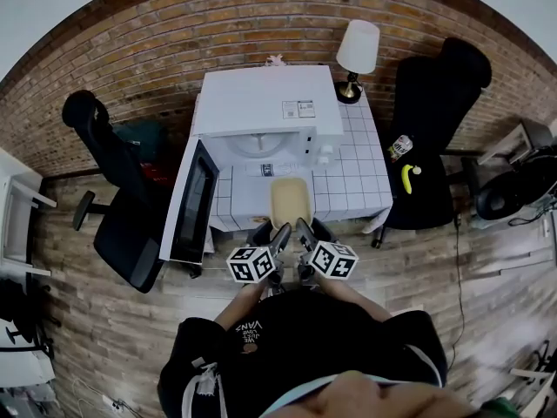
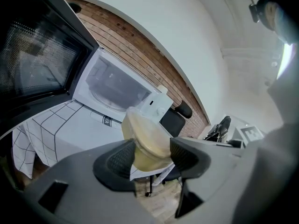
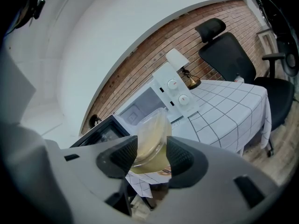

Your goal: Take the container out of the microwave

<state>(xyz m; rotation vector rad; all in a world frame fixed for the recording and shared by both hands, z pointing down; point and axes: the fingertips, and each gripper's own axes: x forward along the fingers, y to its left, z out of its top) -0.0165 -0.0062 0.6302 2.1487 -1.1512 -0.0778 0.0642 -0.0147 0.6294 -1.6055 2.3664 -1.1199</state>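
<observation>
A clear plastic container of yellowish food hangs over the table's front edge, outside the white microwave. The microwave's dark door stands open to the left, and its cavity holds only the glass turntable. My left gripper and right gripper both grip the container's near end. In the left gripper view the container sits between the pads of my left gripper. The right gripper view shows the container pressed between the pads of my right gripper.
The table has a white checked cloth, with a lamp at its back right corner. A black office chair stands to the left and another, with a yellow object and a can on it, to the right. A brick wall is behind.
</observation>
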